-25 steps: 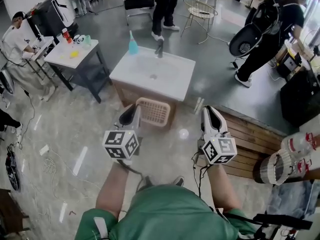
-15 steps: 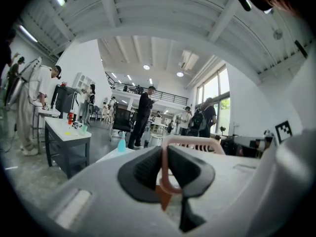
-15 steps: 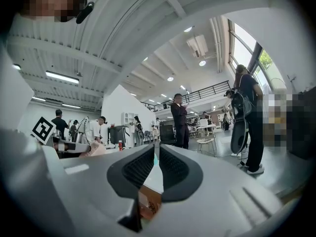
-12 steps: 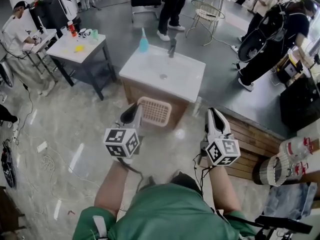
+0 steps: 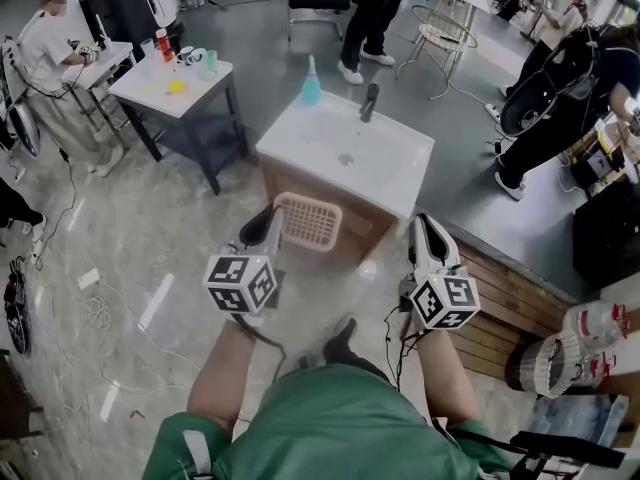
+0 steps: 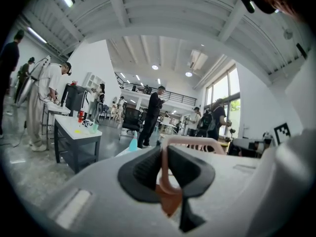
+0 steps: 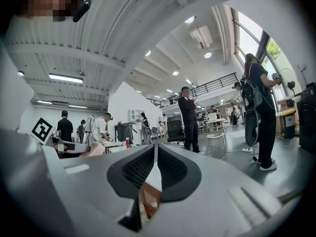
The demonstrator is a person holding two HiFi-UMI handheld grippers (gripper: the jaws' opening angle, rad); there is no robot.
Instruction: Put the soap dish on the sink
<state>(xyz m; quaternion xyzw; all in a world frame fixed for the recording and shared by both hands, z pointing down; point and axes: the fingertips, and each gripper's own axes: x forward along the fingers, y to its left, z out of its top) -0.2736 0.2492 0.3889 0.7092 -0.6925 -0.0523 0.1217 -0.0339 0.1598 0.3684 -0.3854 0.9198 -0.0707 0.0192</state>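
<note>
The only print that shows is the black-and-white square markers on each gripper's cube. The left gripper (image 5: 270,224) has its jaws clamped on the rim of the pink slotted soap dish (image 5: 308,222), which it holds in the air just in front of the sink's (image 5: 390,173) near edge. The dish's long axis runs roughly along that edge and its slotted face is turned up toward the head view. The right gripper (image 5: 429,224) is in front of the sink's right corner, jaws together with nothing between them. A blue bottle (image 5: 311,84) and a faucet (image 5: 368,101) stand at the sink's far edge.
</note>
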